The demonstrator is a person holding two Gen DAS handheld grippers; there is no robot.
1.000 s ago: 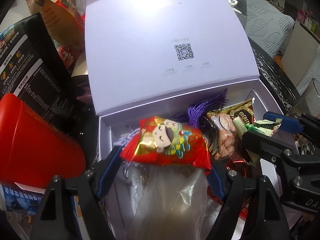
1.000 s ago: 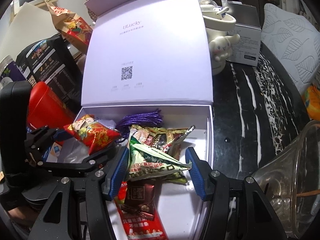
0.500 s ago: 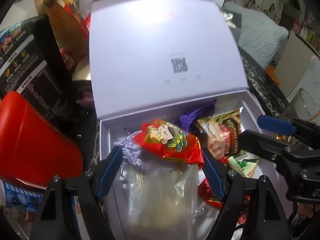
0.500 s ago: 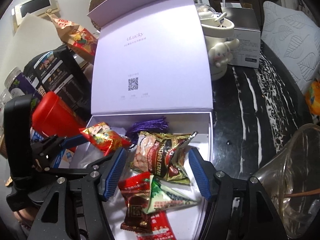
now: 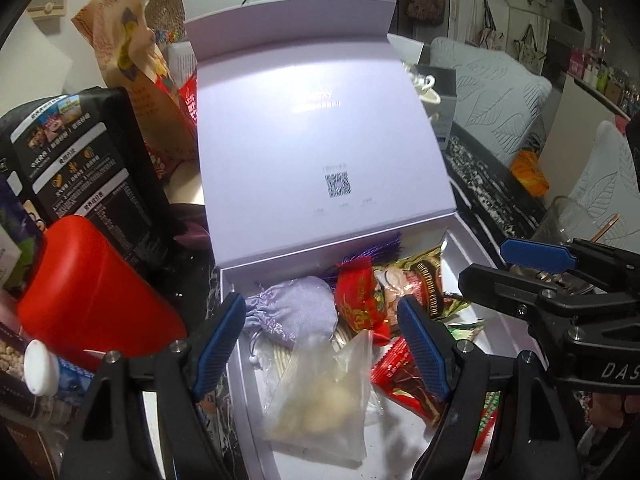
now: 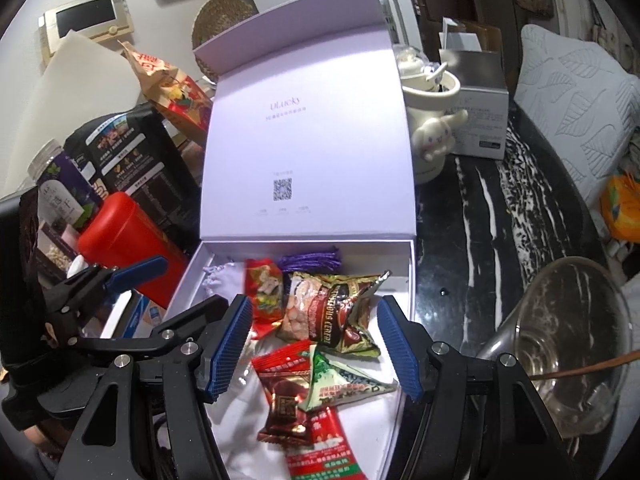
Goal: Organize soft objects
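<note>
You held both grippers tilted downward over the open lavender box, its lid standing up behind it. Your left gripper hung with its jaws wide apart and holding nothing; the lavender drawstring pouch lay between them toward the left pad, the red festive packet just inside the right pad, and the clear plastic bag lower in the gap, nearer the camera, none of them pressed by either pad. Your right gripper had its jaws about half open, having just been opening, and it gripped nothing: the peanut packet lay in the box between the pads, the green triangular packet and the dark red candy below it nearer the camera, all clear of the pads. The purple tassel lay beyond the jaws at the box's back wall. The red canister stood on the tabletop left of both grippers, outside the box.
</note>
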